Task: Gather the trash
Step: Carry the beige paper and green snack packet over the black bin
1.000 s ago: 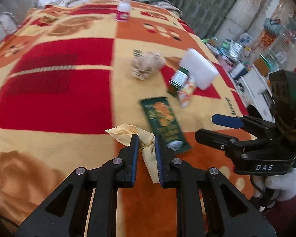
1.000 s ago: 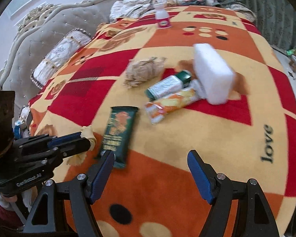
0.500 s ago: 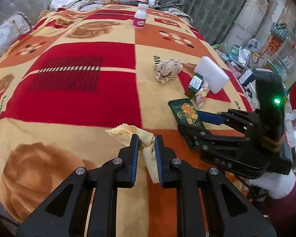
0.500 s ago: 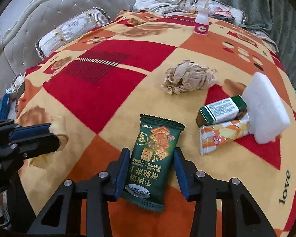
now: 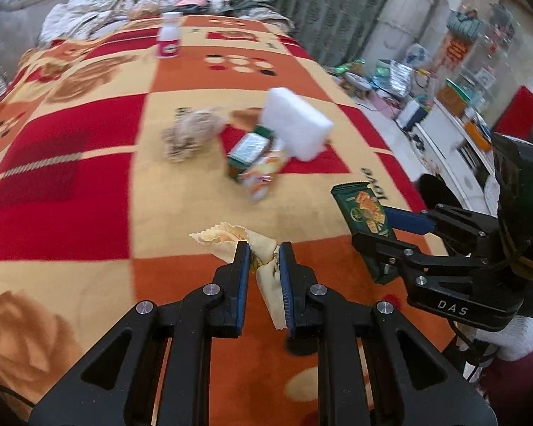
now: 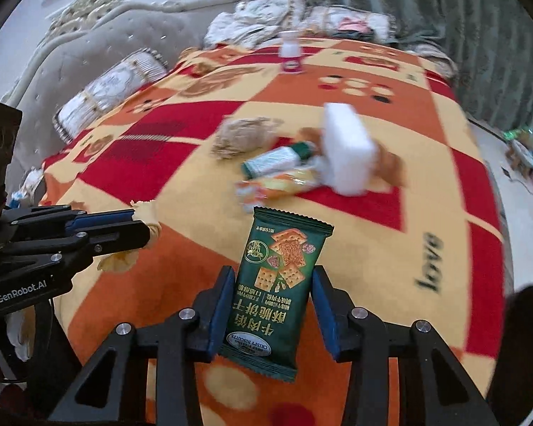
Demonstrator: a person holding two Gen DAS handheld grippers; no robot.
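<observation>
My left gripper [image 5: 261, 254] is shut on a crumpled yellow wrapper [image 5: 227, 236] and holds it above the blanket. My right gripper [image 6: 272, 280] is shut on a green biscuit packet [image 6: 279, 277], lifted off the bed; the packet also shows in the left wrist view [image 5: 367, 216]. On the blanket farther off lie a crumpled brown paper ball [image 5: 188, 135], a small green box [image 5: 248, 149], an orange snack wrapper [image 5: 263, 174] and a white foam block [image 5: 295, 124]. The left gripper appears at the left of the right wrist view [image 6: 138, 229].
A red, orange and cream blanket [image 5: 71, 184] covers the bed. A small white bottle with a pink label [image 5: 168, 41] stands at the far end. Pillows [image 6: 106, 88] and a padded headboard are on the left. Cluttered shelves and floor lie past the right edge [image 5: 426, 99].
My right gripper closed on the green biscuit packet and lifted it off the blanket. My left gripper kept its hold on the yellow wrapper while both views shifted.
</observation>
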